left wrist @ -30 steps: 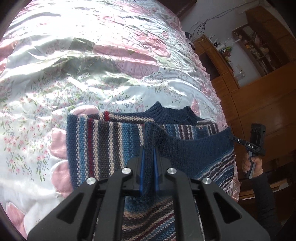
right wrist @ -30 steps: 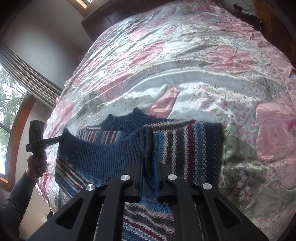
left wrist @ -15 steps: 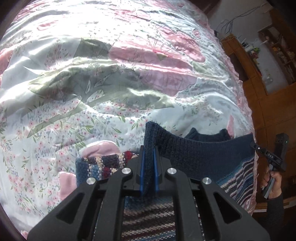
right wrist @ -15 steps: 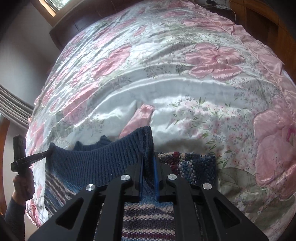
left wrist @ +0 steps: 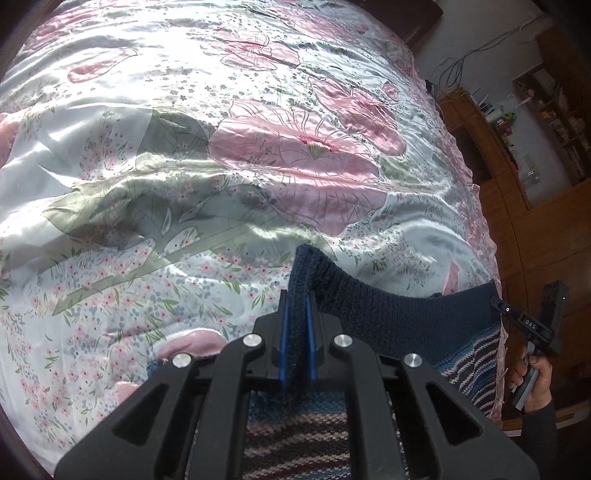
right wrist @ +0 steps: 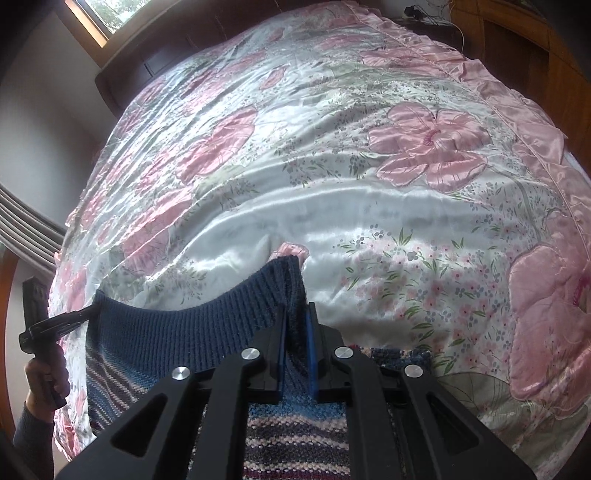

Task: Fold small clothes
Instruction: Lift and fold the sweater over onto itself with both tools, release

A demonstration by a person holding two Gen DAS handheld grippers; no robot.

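Observation:
A small knitted sweater (left wrist: 402, 314), navy at the ribbed hem and striped blue, maroon and white below, is stretched between both grippers above the bed. My left gripper (left wrist: 296, 317) is shut on one corner of the navy hem. My right gripper (right wrist: 297, 328) is shut on the other corner of the same hem (right wrist: 177, 332). Each view shows the opposite gripper at the far end of the hem: the right one (left wrist: 524, 325) and the left one (right wrist: 55, 323), each held by a hand. The striped part (right wrist: 295, 432) hangs under the jaws.
A satin bedspread (left wrist: 221, 166) with pink flowers and green leaves covers the bed (right wrist: 332, 184). Wooden cabinets and shelves (left wrist: 535, 166) stand past the bed's right edge. A dark headboard (right wrist: 147, 55) and a window (right wrist: 96, 18) lie at the far end.
Both grippers have carried the navy hem forward over the rest of the sweater. The striped body that lay ahead of the jaws is now mostly hidden beneath them.

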